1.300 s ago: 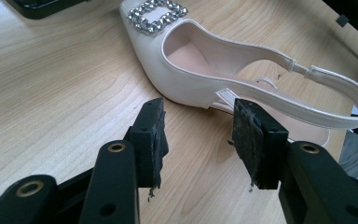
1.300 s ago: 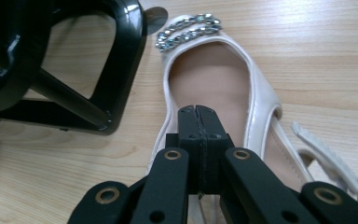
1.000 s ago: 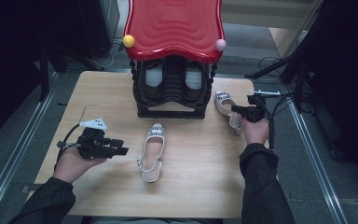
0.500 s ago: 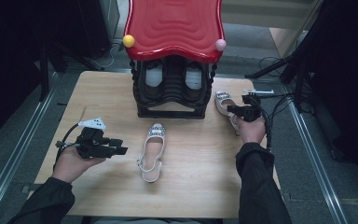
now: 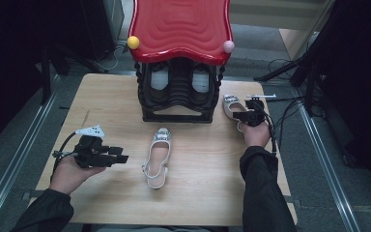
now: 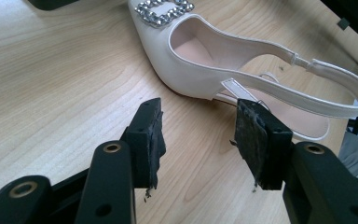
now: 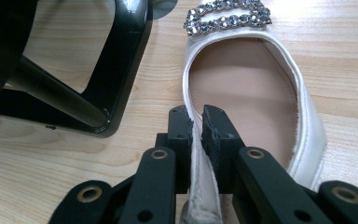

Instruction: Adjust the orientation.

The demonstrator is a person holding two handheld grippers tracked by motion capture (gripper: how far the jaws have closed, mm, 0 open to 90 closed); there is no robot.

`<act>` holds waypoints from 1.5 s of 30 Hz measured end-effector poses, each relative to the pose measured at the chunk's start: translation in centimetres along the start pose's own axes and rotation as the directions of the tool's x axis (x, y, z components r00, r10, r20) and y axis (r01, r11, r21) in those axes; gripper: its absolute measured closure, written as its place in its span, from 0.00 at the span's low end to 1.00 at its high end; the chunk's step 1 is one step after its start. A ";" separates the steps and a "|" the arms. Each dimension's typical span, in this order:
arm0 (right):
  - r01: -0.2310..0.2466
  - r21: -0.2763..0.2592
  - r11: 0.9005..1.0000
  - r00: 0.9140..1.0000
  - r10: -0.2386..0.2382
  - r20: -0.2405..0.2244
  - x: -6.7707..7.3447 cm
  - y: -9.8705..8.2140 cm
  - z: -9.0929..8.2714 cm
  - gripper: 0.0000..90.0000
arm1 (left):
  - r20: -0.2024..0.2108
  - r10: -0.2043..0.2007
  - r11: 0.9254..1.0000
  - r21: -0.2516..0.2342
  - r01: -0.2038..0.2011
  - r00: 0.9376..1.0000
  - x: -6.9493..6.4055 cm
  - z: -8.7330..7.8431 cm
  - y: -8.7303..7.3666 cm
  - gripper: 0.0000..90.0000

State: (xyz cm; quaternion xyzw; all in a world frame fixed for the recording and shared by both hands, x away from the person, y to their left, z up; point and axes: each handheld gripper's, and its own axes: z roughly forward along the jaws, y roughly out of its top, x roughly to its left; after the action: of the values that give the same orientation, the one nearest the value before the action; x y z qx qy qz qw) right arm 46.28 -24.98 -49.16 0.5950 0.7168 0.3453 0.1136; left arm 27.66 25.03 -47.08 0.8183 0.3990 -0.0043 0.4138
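Two white slingback shoes with rhinestone buckles lie on the wooden table (image 5: 106, 96). One shoe (image 5: 158, 157) (image 6: 205, 70) rests at the table's middle. My left gripper (image 5: 123, 157) (image 6: 198, 140) stands open just left of it, jaws aimed at its heel side, nothing between them. The other shoe (image 5: 232, 104) (image 7: 242, 84) lies right of the black shoe rack (image 5: 178, 92). My right gripper (image 5: 236, 116) (image 7: 196, 126) pinches this shoe's side wall near the heel; its jaws have just been closing on that edge.
The rack has a red wavy top (image 5: 181, 29) with a yellow ball (image 5: 133, 42) and a pink ball (image 5: 228, 46), and holds a pair of shoes inside. Its black foot (image 7: 116, 60) stands close to the left of the held shoe. Cables (image 5: 282, 104) trail off the table's right edge.
The right hand has shifted slightly left and lower at the shoe beside the rack. The left hand and the middle shoe have stayed put.
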 end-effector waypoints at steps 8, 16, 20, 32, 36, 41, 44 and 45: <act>-0.016 0.009 1.000 1.000 0.016 0.001 0.0 0.1 -0.3 0.98 | 0.009 -0.028 1.000 -0.007 0.028 1.000 0.3 -0.1 -0.2 0.51; -0.041 -0.028 0.999 0.999 0.041 -0.011 -0.2 0.8 -2.3 0.99 | 0.013 -0.024 1.000 0.001 0.024 1.000 0.4 0.1 0.0 0.49; -0.059 -0.044 0.997 0.998 0.058 -0.036 -0.3 0.8 -3.5 0.99 | 0.018 -0.018 1.000 0.005 0.018 1.000 0.3 0.3 0.2 0.48; -0.086 -0.071 0.994 0.991 0.078 -0.113 1.1 0.2 -6.2 0.98 | 0.045 -0.013 1.000 0.025 0.011 0.999 0.4 1.0 0.9 0.45; -0.076 -0.080 0.994 0.989 0.065 -0.132 1.8 -0.6 -7.2 0.98 | 0.044 0.000 1.000 0.030 -0.001 0.999 0.5 1.3 1.1 0.44; -0.050 -0.068 0.996 0.990 0.041 -0.135 2.8 -1.5 -7.7 0.98 | 0.052 0.006 1.000 0.025 -0.008 0.999 0.5 1.5 1.5 0.44; -0.034 -0.060 0.998 0.991 0.026 -0.133 3.5 -2.1 -8.0 0.98 | 0.056 0.010 1.000 0.026 -0.012 0.998 0.6 1.6 1.8 0.44; -0.036 -0.055 0.998 0.989 0.028 -0.142 3.6 -2.3 -8.1 0.98 | 0.059 0.015 0.999 0.029 -0.017 0.998 0.6 1.7 1.8 0.43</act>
State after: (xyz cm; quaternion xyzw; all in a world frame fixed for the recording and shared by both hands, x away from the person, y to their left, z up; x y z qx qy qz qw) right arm 38.86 -24.64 -43.76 0.5769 0.7033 0.4089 0.0741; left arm 29.84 23.63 -47.17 0.8271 0.3799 -0.0308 0.4131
